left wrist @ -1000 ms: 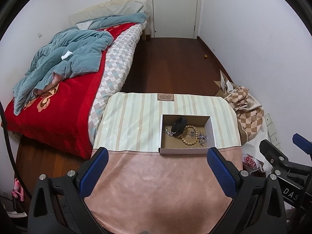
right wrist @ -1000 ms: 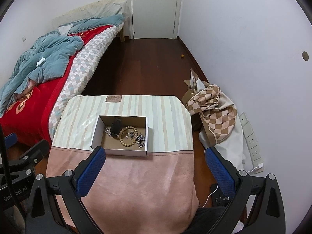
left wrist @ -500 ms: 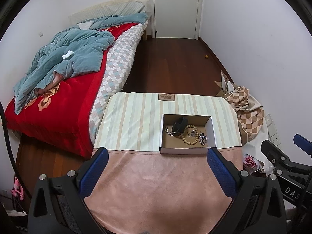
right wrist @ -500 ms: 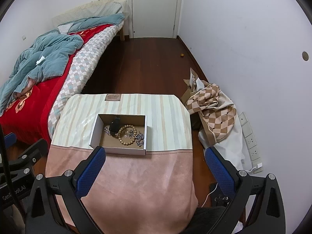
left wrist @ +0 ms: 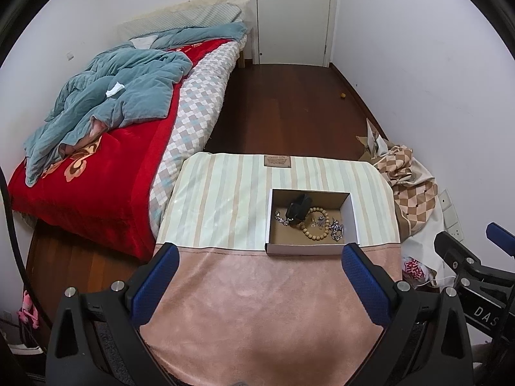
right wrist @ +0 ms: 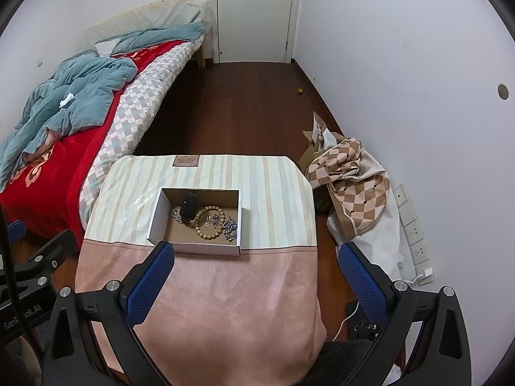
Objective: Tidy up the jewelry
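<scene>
An open white cardboard box [left wrist: 352, 212] [right wrist: 157, 212] sits on the cloth-covered table [left wrist: 257, 289] [right wrist: 225, 289]. Inside lie a wooden bead bracelet [left wrist: 317, 225] [right wrist: 209, 222], a black watch-like item [left wrist: 297, 212] [right wrist: 188, 209], and silver chains [left wrist: 336, 230] [right wrist: 230, 228]. My left gripper [left wrist: 257, 284] is open and empty, held above the near pink part of the table, well short of the box. My right gripper [right wrist: 254, 281] is open and empty, likewise short of the box.
A bed [left wrist: 96, 173] with a red blanket and blue quilt stands left of the table. A checked bag [right wrist: 357, 180] lies on the floor to the right by the wall. A dark wood floor runs to a closed white door [left wrist: 293, 13].
Both grippers have drifted slightly, so the table and box sit a little lower in view. Both stay open and empty. The jewelry has not moved.
</scene>
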The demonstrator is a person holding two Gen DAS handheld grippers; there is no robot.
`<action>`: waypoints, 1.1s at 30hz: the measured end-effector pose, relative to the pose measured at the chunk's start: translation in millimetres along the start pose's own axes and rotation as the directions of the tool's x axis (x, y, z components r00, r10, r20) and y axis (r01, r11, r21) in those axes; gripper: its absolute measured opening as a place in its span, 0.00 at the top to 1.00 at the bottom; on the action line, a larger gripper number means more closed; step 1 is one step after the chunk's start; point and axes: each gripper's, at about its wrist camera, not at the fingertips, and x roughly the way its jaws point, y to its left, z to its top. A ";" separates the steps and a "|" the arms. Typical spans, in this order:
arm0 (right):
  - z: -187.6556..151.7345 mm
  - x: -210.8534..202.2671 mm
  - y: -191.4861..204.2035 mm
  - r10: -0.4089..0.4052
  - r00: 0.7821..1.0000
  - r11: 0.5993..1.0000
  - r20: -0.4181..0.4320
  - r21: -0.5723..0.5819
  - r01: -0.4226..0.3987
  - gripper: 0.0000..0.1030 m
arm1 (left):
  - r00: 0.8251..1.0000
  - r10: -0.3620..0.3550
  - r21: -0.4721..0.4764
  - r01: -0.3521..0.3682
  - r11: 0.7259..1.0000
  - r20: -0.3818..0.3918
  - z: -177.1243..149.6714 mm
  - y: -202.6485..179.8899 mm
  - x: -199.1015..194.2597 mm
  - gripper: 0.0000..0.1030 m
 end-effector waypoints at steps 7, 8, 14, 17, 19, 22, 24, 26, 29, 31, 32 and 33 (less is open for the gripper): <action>-1.6 0.1 1.1 -0.006 1.000 1.000 -0.004 -0.006 0.006 0.00 | 1.000 -0.007 -0.004 0.007 1.000 -0.008 -0.8 0.9 2.1 0.00; -1.8 0.3 1.2 -0.006 1.000 1.000 -0.003 -0.006 0.006 0.00 | 1.000 -0.008 -0.004 0.008 1.000 -0.009 -0.6 0.9 2.5 0.00; -2.1 1.6 1.5 -0.002 1.000 1.000 -0.008 -0.002 0.002 0.00 | 1.000 -0.008 -0.004 0.008 1.000 -0.011 -0.9 0.7 3.6 0.00; -1.9 2.4 1.1 -0.003 1.000 1.000 -0.009 -0.002 0.003 0.00 | 1.000 -0.007 -0.006 0.007 1.000 -0.011 -0.9 0.7 4.2 0.00; -2.2 1.9 1.1 -0.005 1.000 1.000 -0.007 -0.004 0.005 0.00 | 1.000 -0.008 -0.006 0.008 1.000 -0.013 -1.0 0.6 4.1 0.00; -1.9 2.0 1.0 -0.004 1.000 1.000 -0.006 -0.004 0.004 0.00 | 1.000 -0.006 -0.006 0.006 1.000 -0.011 -0.9 0.7 3.9 0.00; -1.9 2.3 0.7 -0.005 1.000 1.000 -0.006 -0.003 0.005 0.00 | 1.000 -0.007 -0.005 0.007 1.000 -0.010 -0.8 0.4 3.8 0.00; -1.8 2.1 0.9 -0.004 1.000 1.000 -0.007 -0.002 0.004 0.00 | 1.000 -0.007 -0.004 0.007 1.000 -0.011 -0.8 0.9 3.8 0.00; -1.6 2.0 0.9 -0.004 1.000 1.000 -0.007 -0.002 0.004 0.00 | 1.000 -0.005 -0.003 0.005 1.000 -0.009 -1.3 0.6 3.8 0.00; -1.8 2.1 1.0 -0.004 1.000 1.000 -0.007 -0.003 0.004 0.00 | 1.000 -0.005 -0.004 0.005 1.000 -0.010 -2.0 0.8 4.5 0.00; -1.7 2.1 0.9 -0.004 1.000 1.000 -0.007 -0.003 0.004 0.00 | 1.000 -0.006 -0.005 0.006 1.000 -0.010 -2.8 0.9 4.7 0.00; -1.7 2.2 0.5 -0.004 1.000 1.000 -0.008 -0.002 0.004 0.00 | 1.000 -0.005 -0.005 0.005 1.000 -0.010 -2.8 0.7 4.9 0.00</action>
